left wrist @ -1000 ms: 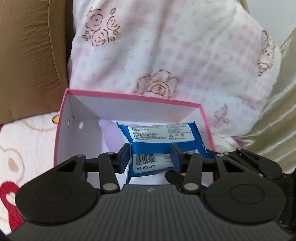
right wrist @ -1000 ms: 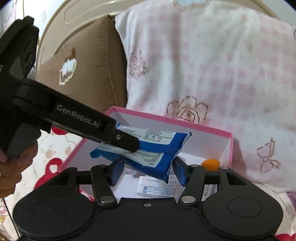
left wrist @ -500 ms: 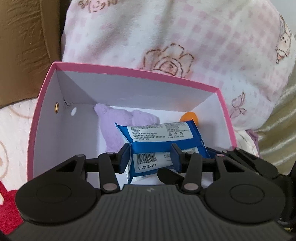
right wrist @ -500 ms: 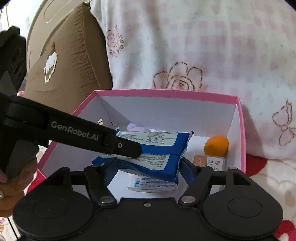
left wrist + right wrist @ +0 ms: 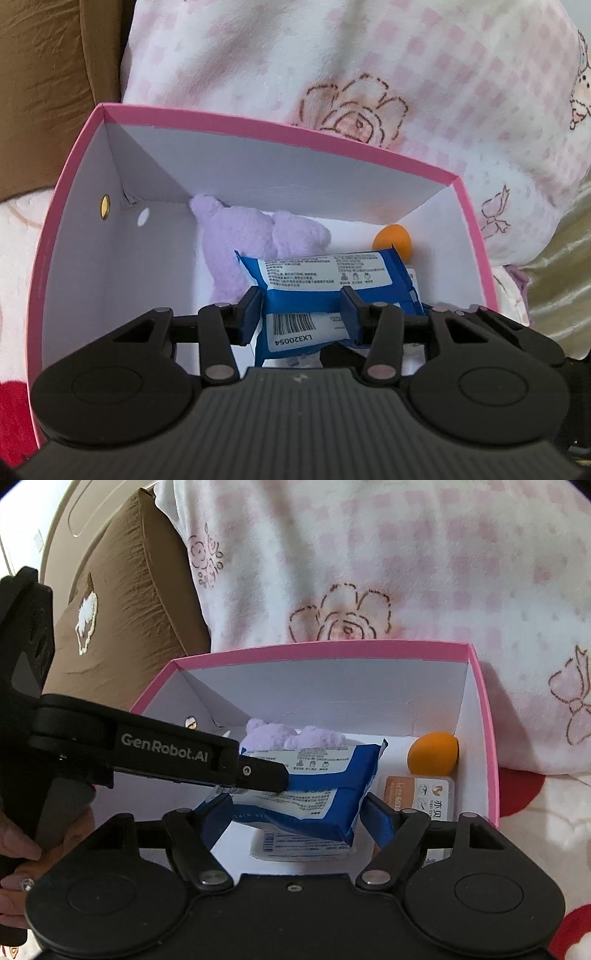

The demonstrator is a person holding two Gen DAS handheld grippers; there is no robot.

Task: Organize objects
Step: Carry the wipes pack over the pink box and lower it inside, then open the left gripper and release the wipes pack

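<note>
My left gripper (image 5: 303, 310) is shut on a blue wipes pack (image 5: 325, 280) and holds it inside the pink box (image 5: 258, 123), above the floor of the box. In the right wrist view the left gripper's finger (image 5: 258, 773) lies across the pack (image 5: 332, 775). My right gripper (image 5: 295, 812) is open, with its fingers on either side of the pack's near end, not pressing it. In the box lie a purple plush toy (image 5: 240, 236), an orange sponge (image 5: 434, 753), a small orange-labelled case (image 5: 417, 794) and a white packet (image 5: 299, 845).
The pink box (image 5: 480, 716) sits on a patterned bed cover (image 5: 535, 812) against a pink-checked pillow (image 5: 369, 572). A brown cushion (image 5: 122, 602) stands at the left. A gold fabric (image 5: 561, 258) lies right of the box.
Both grippers have moved forward and down over the box, so the pack now hangs inside it. More of the box's contents show. The left gripper's grip has not changed.
</note>
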